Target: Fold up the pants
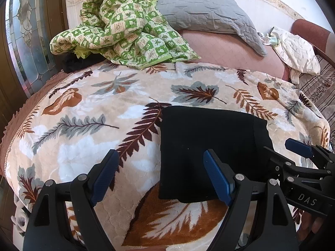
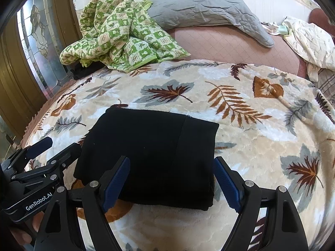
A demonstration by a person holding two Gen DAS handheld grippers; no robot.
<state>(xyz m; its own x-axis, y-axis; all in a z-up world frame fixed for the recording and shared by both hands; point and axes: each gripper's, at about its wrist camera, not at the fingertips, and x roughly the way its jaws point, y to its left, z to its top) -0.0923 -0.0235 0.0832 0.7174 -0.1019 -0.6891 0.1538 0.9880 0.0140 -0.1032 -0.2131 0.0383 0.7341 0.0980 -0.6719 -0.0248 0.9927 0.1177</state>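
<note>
Bed with leaf-patterned blanket point(image 1: 88, 146)

Behind: crumpled green checked quilt point(image 1: 117, 27), grey pillow point(image 1: 209, 12), pink sheet point(image 1: 226, 50), stained-glass door point(image 1: 27, 41) at left.

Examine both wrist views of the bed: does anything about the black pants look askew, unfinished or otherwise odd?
Nothing stands out. The black pants lie folded into a compact, roughly rectangular stack on the leaf-patterned blanket, edges fairly even. Both the left gripper and right gripper hang with jaws open, holding nothing.

— How many pants point(image 2: 150, 156) on the bed?
— One folded black pair, on one leaf-print blanket point(image 2: 251, 125).
— Other bedding?
— One green checked quilt point(image 1: 123, 27), one grey pillow point(image 1: 205, 12).
— Grippers?
— Two: left gripper point(image 1: 161, 177), right gripper point(image 2: 171, 185).
</note>
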